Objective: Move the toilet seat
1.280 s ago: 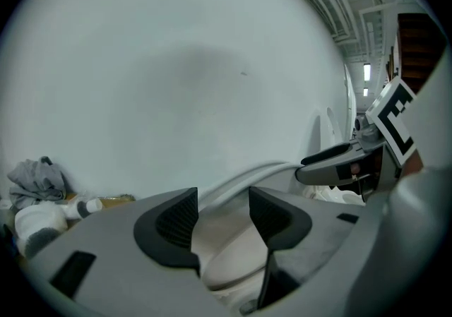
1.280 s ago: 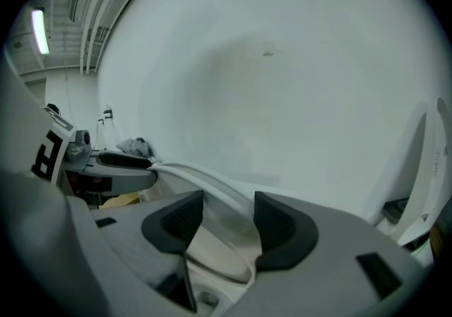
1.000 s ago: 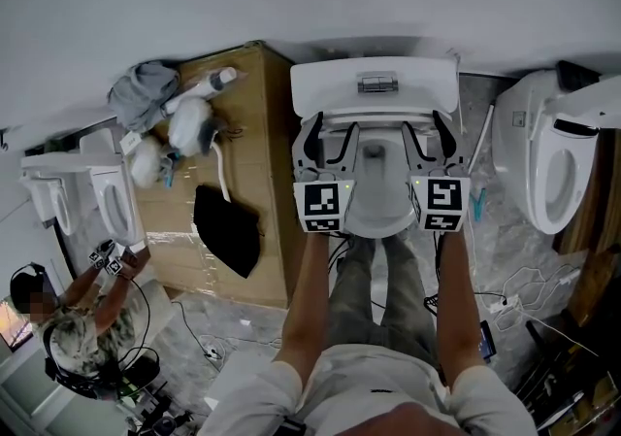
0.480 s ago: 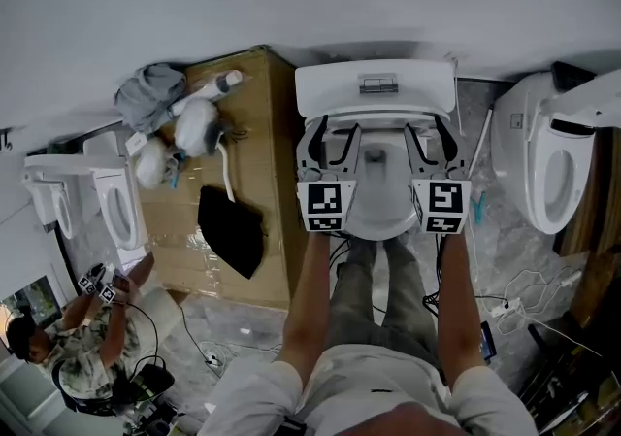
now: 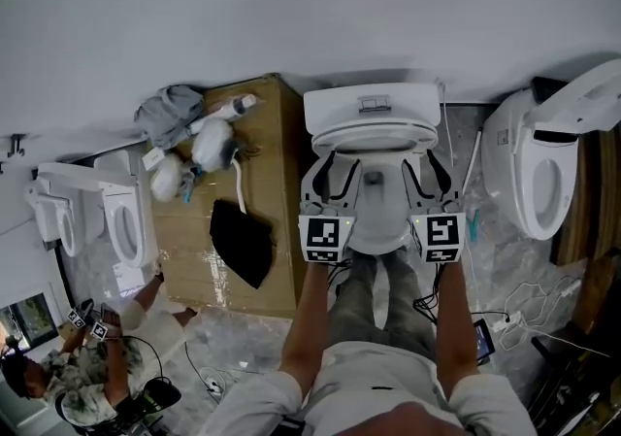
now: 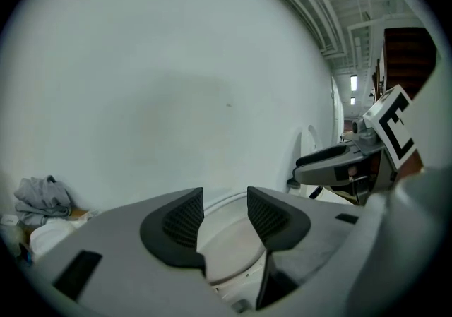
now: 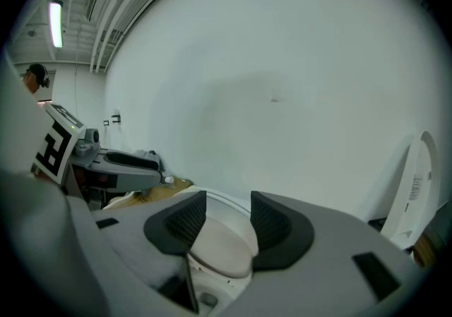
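The white toilet (image 5: 374, 104) stands against the wall in the head view, its seat (image 5: 374, 235) between my two grippers. My left gripper (image 5: 328, 164) is at the seat's left side and my right gripper (image 5: 429, 164) at its right side. Both have just been closing. In the left gripper view the seat (image 6: 229, 245) runs between the jaws of the left gripper (image 6: 224, 213), and the pads bear on it. The right gripper view shows the same: the seat (image 7: 219, 248) caught in the right gripper (image 7: 227, 220), tilted above the bowl.
A wooden cabinet (image 5: 262, 143) with a black cloth (image 5: 243, 240) and bottles stands left of the toilet. A second toilet (image 5: 543, 172) with its lid up is at the right, a third (image 5: 116, 220) at the far left. A person (image 5: 87, 376) crouches lower left. Cables lie on the floor.
Both grippers have come up and moved toward the tank, with the seat's sides between their jaws. The jaws stand narrower. The person at lower left has shifted downward in the view.
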Available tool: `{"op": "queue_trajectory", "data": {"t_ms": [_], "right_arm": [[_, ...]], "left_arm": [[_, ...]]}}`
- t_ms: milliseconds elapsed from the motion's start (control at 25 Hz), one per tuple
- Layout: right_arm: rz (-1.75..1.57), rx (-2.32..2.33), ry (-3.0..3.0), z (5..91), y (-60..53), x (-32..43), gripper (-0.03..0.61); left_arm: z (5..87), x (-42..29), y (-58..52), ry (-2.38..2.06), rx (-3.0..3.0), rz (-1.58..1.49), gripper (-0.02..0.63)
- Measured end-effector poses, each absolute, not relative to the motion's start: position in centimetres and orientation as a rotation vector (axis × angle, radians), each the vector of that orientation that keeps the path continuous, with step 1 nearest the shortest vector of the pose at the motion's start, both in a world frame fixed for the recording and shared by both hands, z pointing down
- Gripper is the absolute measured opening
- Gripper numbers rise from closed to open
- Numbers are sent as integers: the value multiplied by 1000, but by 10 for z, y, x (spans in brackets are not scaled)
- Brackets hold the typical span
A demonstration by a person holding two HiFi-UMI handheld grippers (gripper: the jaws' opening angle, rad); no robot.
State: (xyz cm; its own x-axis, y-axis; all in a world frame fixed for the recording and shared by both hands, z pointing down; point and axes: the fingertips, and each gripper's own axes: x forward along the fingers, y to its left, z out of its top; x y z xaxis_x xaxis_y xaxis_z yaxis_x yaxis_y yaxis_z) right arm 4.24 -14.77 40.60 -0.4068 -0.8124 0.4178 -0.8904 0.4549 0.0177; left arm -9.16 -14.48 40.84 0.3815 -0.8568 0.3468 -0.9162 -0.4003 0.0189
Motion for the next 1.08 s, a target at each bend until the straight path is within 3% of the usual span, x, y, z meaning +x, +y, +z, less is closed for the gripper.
{"op": "queue_trajectory", "data": {"t_ms": [760,1080], "right_arm": [[184,1468,-2325,278,-14,29,201],[267,1472,-2333,273,37,15,196]], "left_arm": [[293,-96,-28,-1429,2600,366,176],[285,-114,14,-1348,2628,400,170]]}}
